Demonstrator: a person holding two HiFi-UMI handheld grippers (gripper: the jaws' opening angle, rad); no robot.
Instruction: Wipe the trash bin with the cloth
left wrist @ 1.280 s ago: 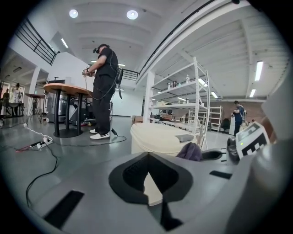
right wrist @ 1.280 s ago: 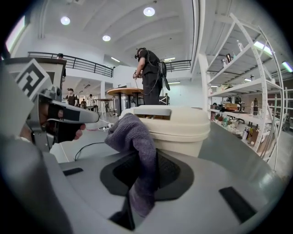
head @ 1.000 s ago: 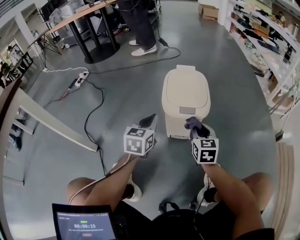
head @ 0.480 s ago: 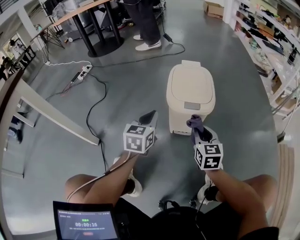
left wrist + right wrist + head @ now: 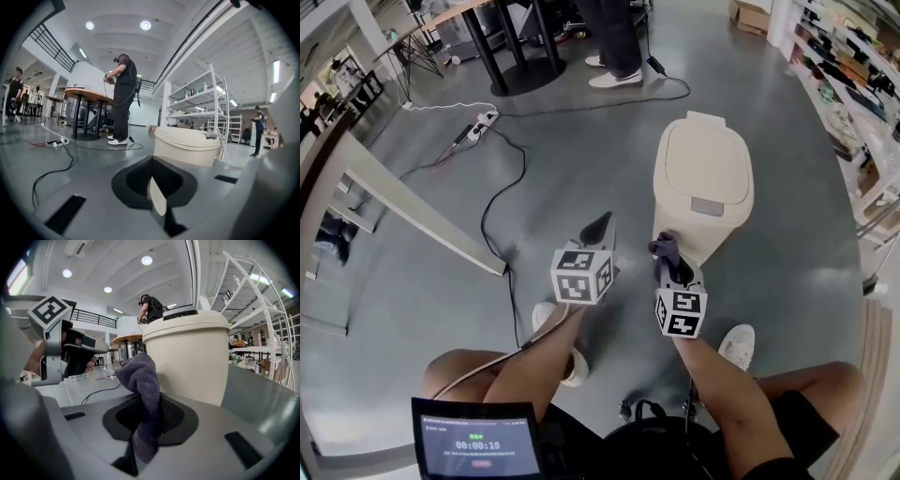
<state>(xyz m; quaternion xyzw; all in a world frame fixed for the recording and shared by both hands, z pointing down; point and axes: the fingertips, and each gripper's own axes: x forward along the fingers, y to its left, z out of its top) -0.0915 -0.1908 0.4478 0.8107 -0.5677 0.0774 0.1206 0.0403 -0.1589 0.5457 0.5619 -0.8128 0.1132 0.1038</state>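
Right tongs (image 5: 669, 265) are clamped on the purple cloth (image 5: 664, 247). Same grip as a second ago: a wad sticks out past the tips and the rest hangs down between the pads. What changed: a second ago the cloth sat in front of the trash bin's (image 5: 703, 178) front face, right of centre. Now it's at the lower front-left corner, low on the wall. In the right gripper view the cream bin wall (image 5: 197, 357) fills the frame just behind the cloth (image 5: 143, 390). Contact looks likely, but I can't tell touching from just short. The bin stands upright on the floor with its lid (image 5: 705, 164) shut. Its shift in the head view looks like camera motion, not the bin sliding. Left tongs (image 5: 598, 229) are closed together with nothing in them, beside the right ones and clear of the bin, much as before. The left gripper view has the bin (image 5: 187, 145) ahead and apart. My read: the wipe is only just starting, low on the front — lid, sides and most of the wall are still to do. The next stroke needs the wad pressed onto the wall. Little cloth is exposed, so each pass will cover little. Risk: the bin looks light and may slide when pushed, since the left side isn't bracing it.
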